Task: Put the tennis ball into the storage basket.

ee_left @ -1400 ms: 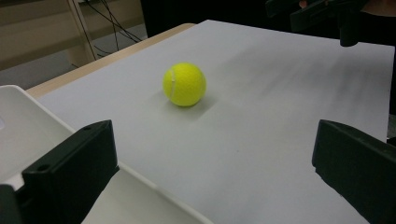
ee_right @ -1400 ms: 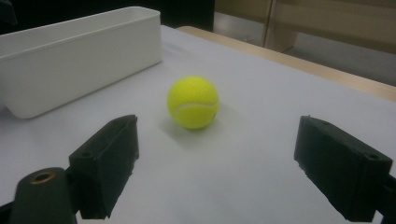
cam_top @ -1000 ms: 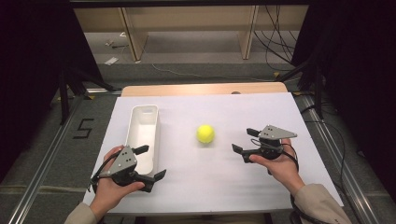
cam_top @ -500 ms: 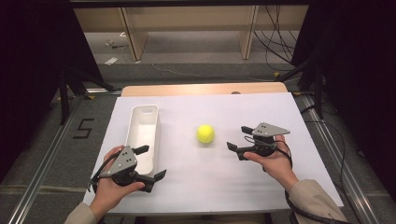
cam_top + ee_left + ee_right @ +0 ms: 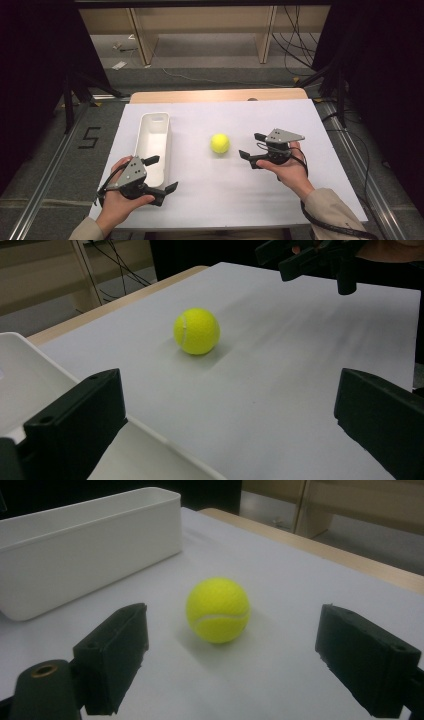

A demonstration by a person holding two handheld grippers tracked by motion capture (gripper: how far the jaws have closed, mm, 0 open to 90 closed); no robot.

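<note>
A yellow tennis ball (image 5: 220,143) rests on the white table sheet (image 5: 210,200), right of a long white bin (image 5: 152,145). My right gripper (image 5: 252,148) is open just to the ball's right, its jaws pointing at it. In the right gripper view the ball (image 5: 218,610) lies a short way ahead between the two wide-apart jaws, untouched. My left gripper (image 5: 161,174) is open near the front left, by the bin's near end. From the left gripper view the ball (image 5: 196,331) sits farther off, with the bin's rim (image 5: 30,370) at lower left.
The bin is empty. A wooden table edge (image 5: 215,95) runs along the back of the sheet. Beyond it are a grey floor, cables and wooden shelf legs (image 5: 265,35). Metal rails flank the table on both sides.
My right gripper has slid left toward the ball, closing the gap to it. The left gripper, the ball and the bin have stayed put.
</note>
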